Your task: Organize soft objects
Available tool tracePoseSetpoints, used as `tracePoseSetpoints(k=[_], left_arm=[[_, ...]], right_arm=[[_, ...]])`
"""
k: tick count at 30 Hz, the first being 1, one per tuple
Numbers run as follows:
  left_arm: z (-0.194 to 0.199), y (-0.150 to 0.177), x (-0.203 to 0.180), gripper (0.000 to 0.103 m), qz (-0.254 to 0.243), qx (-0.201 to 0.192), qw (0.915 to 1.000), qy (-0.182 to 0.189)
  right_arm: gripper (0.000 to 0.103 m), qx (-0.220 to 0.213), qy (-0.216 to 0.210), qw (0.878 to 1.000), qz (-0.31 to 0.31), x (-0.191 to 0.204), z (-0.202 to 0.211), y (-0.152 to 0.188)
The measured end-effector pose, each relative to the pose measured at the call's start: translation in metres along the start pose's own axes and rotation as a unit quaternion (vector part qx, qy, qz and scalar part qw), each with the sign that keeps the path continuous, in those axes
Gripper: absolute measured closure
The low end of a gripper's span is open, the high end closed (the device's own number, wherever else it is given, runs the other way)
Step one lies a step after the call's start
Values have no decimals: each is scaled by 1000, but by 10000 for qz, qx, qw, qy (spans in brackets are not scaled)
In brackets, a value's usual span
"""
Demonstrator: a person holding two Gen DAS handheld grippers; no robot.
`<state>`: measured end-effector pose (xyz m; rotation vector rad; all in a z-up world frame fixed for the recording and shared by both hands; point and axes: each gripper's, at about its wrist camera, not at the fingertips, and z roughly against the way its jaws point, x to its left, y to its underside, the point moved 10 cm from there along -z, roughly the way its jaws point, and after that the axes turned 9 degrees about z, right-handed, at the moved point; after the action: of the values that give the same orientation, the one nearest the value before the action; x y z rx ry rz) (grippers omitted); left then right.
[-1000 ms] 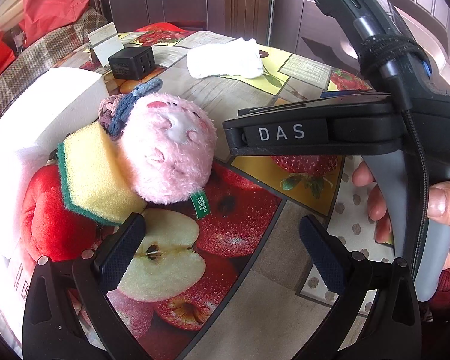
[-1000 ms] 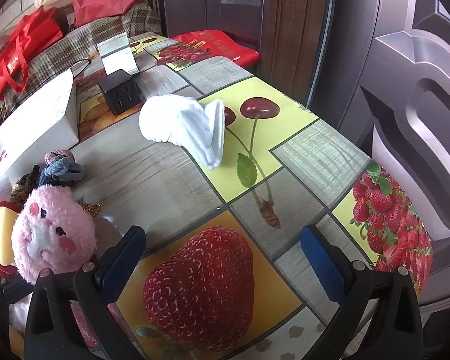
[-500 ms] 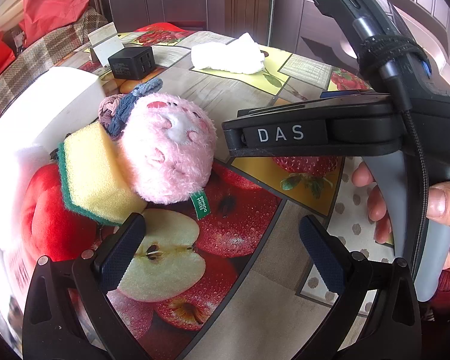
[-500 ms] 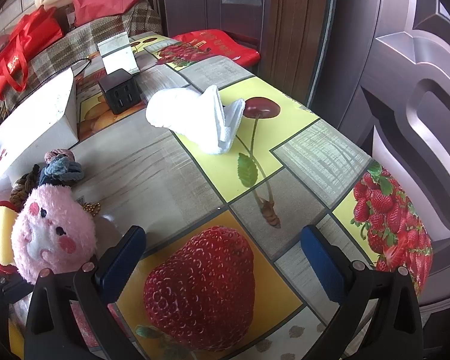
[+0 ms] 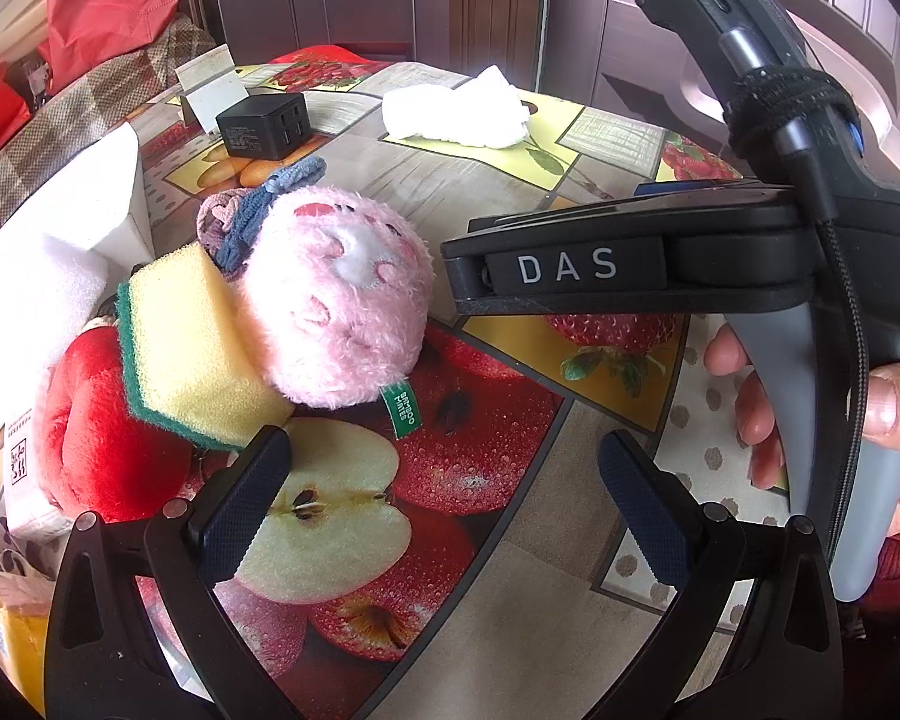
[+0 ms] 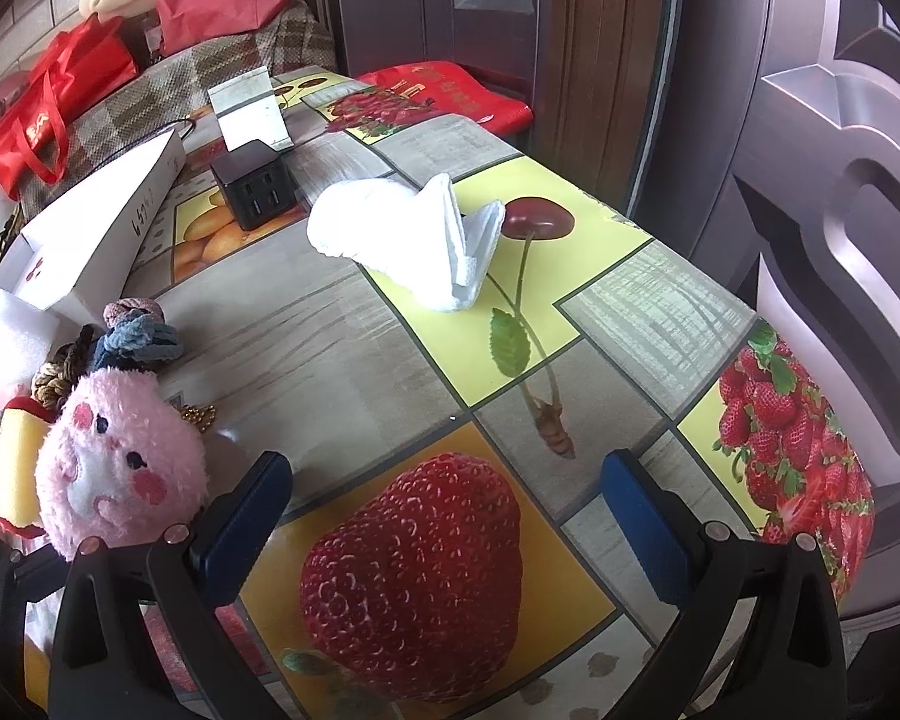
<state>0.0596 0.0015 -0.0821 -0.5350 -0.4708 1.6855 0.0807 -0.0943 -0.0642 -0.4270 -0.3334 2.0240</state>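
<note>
A pink plush toy (image 5: 336, 306) (image 6: 120, 456) lies on the fruit-print tablecloth. It leans against a yellow-green sponge (image 5: 192, 348) (image 6: 15, 462) and a red plush (image 5: 90, 432). Hair scrunchies (image 5: 258, 204) (image 6: 138, 336) sit just behind it. A crumpled white cloth (image 5: 456, 114) (image 6: 414, 240) rests farther back near the cherry print. My left gripper (image 5: 444, 480) is open and empty, just in front of the pink toy. My right gripper (image 6: 447, 498) is open and empty over the strawberry print, well short of the cloth.
A black charger cube (image 5: 267, 126) (image 6: 255, 189) and a long white box (image 5: 72, 198) (image 6: 102, 222) stand at the back left. A hand (image 5: 894, 420) holds the right gripper's black body (image 5: 570, 267) at the right. The table edge (image 6: 768, 324) runs along a door.
The white cloth has changed shape: its near flap has risen and shifted right toward the cherry print. Both grippers have stayed open and almost still.
</note>
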Motion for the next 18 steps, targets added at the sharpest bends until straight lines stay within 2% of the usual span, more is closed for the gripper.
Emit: tracePoseSetpoints(k=[11, 14, 16, 18], left_arm=[[1, 0, 0, 1, -10, -12, 10000, -9], [3, 2, -4, 1, -46, 43, 10000, 46], [12, 11, -17, 1, -174, 82, 9992, 343], [31, 20, -35, 1, -222, 11, 9959, 873]], right_arm=[[0, -2, 9, 10000, 7, 0, 1, 0], [0, -127, -137, 9998, -110, -2, 5, -2], [0, -342, -354, 9983, -313, -6, 12, -3], [0, -702, -626, 9934, -656, -16, 26, -5]])
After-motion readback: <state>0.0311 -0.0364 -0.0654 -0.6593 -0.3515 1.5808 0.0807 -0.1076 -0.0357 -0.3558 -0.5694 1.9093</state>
